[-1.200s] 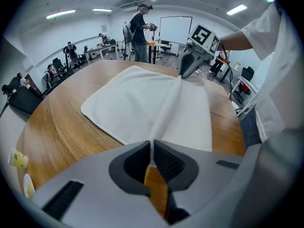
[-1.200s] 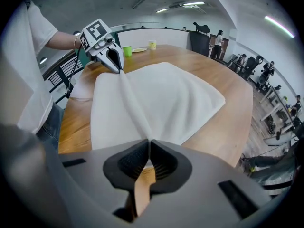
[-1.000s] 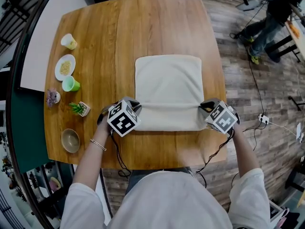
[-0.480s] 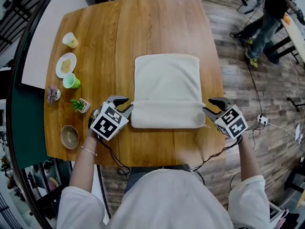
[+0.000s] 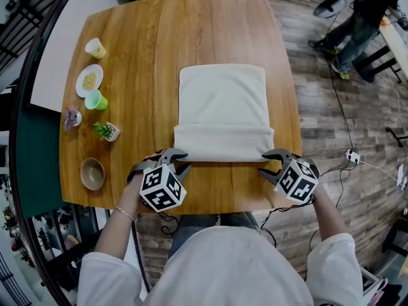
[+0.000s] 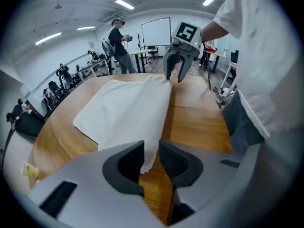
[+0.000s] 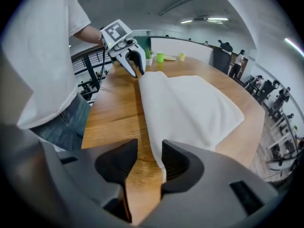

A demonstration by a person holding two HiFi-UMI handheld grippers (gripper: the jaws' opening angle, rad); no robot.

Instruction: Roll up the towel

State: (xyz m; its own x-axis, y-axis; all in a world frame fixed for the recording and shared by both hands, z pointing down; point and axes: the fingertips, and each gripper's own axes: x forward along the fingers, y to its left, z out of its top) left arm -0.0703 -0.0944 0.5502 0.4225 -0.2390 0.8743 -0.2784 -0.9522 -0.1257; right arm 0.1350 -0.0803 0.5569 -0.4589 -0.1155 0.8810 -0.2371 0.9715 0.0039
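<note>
Head view shows the towel [image 5: 222,101] mid-table [image 5: 127,56]. Its turned-over near band [image 5: 223,144] runs left to right, just beyond both tongs. The left tongs [image 5: 181,160] and right tongs [image 5: 265,165] sit at its two near corners, equally close. Both have just been opening and stand apart, gripping nothing; the towel's corner lies loose between the left jaws. Bare wood lies ahead for rolling, and the green cup [image 5: 95,101] and bowl [image 5: 92,173] stand well off left.
</note>
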